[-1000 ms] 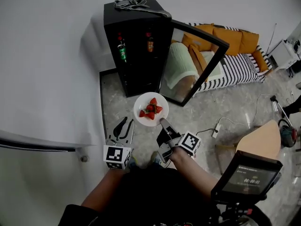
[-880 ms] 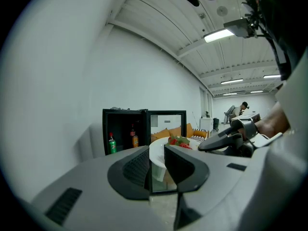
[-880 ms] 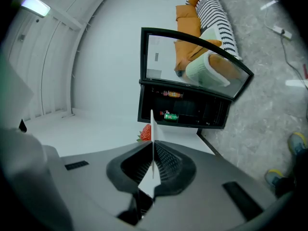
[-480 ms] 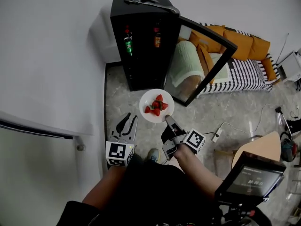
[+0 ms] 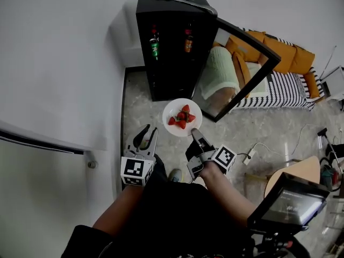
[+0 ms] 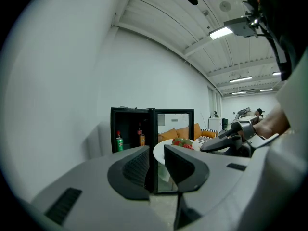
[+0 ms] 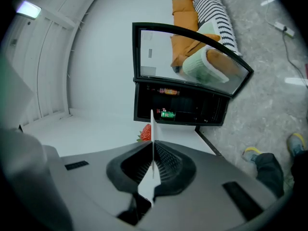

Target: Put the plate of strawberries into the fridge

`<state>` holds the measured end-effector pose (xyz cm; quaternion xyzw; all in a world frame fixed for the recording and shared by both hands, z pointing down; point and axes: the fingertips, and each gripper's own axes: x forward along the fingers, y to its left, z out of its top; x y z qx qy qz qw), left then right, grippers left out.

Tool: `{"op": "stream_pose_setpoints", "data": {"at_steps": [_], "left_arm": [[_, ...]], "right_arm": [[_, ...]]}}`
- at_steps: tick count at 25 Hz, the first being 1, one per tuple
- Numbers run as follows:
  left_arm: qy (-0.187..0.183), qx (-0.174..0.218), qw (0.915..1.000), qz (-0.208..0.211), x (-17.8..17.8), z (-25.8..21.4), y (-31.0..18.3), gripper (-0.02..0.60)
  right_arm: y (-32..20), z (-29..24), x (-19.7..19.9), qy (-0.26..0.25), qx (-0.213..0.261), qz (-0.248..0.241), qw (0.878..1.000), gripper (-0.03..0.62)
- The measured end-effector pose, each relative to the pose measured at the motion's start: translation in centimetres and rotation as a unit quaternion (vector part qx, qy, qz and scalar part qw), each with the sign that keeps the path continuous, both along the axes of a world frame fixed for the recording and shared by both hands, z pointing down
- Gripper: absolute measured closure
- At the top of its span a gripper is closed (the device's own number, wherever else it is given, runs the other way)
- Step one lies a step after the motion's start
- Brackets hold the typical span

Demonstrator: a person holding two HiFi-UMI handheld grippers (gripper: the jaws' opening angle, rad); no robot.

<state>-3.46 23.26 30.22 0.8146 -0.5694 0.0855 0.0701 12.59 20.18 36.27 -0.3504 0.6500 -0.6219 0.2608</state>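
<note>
Two claws show in the head view, held out over the stone floor (image 5: 258,128). The right claw (image 5: 193,131) pinches the near edge of a white plate (image 5: 170,123). A small heap of strawberries (image 5: 183,116) sits in the middle of the plate. The plate is up in the air, near the front of the black fridge (image 5: 172,15) and not inside it. The fridge door (image 5: 244,63) stands wide open to the right. A green bottle (image 5: 155,47) and a brown bottle (image 5: 188,43) stand on a shelf inside. The left claw (image 5: 150,131) hangs to the left of the plate, not touching it, with its jaws apart and nothing in them.

From the left gripper view, the left claw (image 6: 156,152) has its two jaws a little apart, with only a thin gap and nothing between them. Past them are the open fridge (image 6: 130,129), the plate (image 6: 161,148) with strawberries (image 6: 182,142) and the right claw (image 6: 224,141) at the plate's edge.

From the right gripper view, the right claw (image 7: 152,150) is squeezed tight on the plate (image 7: 152,129), which looks like a thin white line. One strawberry (image 7: 145,133) peeks out on the left. The open fridge (image 7: 192,110) with the green bottle (image 7: 167,113) is straight ahead.
</note>
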Motion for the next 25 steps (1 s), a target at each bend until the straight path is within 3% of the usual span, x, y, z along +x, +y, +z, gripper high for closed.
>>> {"op": "stream_pose_setpoints", "data": {"at_steps": [16,25], "left_arm": [[-0.013,0.021,0.9991,0.033,1.9,-0.3,-0.7,0.482],[-0.006,0.017,0.9987,0.047,0.7,-1.8,-9.0,0.482]], "right_arm": [[0.1,-0.5,0.1,-0.016,0.016,0.009,1.000,0.580],[-7.0,-1.3,-0.8,-0.011,-0.002,0.027,1.000,0.580]]}}
